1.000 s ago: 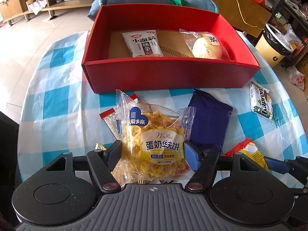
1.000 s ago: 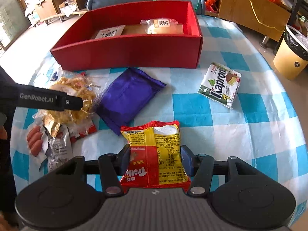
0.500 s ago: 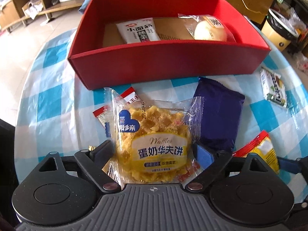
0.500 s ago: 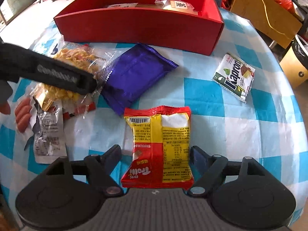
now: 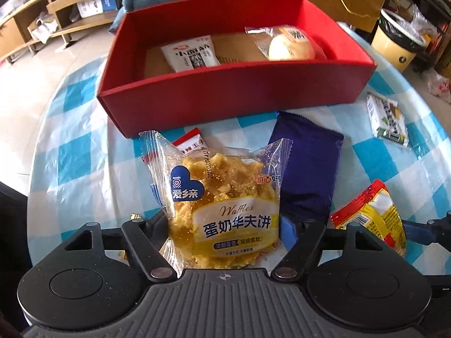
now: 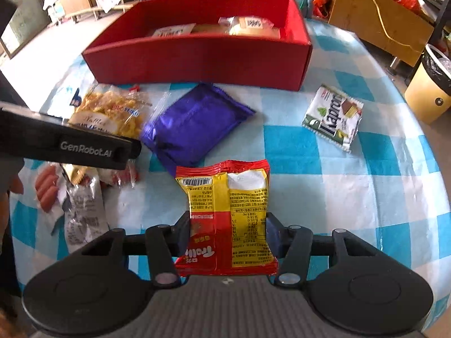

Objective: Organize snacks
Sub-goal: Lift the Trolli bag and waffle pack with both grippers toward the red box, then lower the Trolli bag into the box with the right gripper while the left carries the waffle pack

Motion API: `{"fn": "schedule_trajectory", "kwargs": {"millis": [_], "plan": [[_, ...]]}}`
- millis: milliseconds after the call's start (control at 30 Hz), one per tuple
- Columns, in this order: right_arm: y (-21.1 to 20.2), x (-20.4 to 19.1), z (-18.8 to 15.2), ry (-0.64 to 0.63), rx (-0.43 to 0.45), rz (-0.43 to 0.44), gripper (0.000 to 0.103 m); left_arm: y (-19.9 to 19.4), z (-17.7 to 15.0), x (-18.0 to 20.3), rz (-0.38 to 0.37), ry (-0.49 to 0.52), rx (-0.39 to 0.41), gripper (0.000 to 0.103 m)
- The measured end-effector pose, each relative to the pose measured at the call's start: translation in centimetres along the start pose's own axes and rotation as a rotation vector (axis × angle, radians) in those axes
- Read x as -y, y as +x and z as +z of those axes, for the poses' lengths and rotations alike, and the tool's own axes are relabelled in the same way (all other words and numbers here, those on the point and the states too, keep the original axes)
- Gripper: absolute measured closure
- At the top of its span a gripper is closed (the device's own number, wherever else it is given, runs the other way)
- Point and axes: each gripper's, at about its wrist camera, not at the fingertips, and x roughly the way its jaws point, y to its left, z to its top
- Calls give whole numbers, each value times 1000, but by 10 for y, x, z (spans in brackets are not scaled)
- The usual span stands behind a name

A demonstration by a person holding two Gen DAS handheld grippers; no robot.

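Note:
My left gripper (image 5: 224, 225) is shut on a clear waffle packet (image 5: 222, 205) and holds it above the table, in front of the red box (image 5: 234, 95). The box holds a white snack packet (image 5: 190, 56) and a wrapped bun (image 5: 290, 46). My right gripper (image 6: 227, 232) is shut on a red and yellow snack bag (image 6: 228, 214), lifted off the cloth. The left gripper's arm (image 6: 70, 143) shows at the left of the right wrist view, with the waffle packet (image 6: 110, 112).
A purple packet (image 6: 194, 124) lies between the two held snacks. A Kapriol wafer packet (image 6: 332, 118) lies at the right. Sausage and silver packets (image 6: 76, 197) lie at the left. A small red-and-white packet (image 5: 190, 143) lies under the waffle. A yellow bin (image 6: 428, 90) stands beyond the table.
Both grippers have closed on their packets and lifted them a little. The box now sits nearer in both views.

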Motion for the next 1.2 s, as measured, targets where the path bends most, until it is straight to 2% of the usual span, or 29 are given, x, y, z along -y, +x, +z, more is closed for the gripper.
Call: {"fn": "schedule_trajectory", "kwargs": {"millis": [333,1200], "plan": [[-14,7,13,43,65,9,55,-23,4,-5,-57,-38,50,24],[-25,17,62,87,164,25,55,-38,27,-11,-87,-77,114,23]]}}
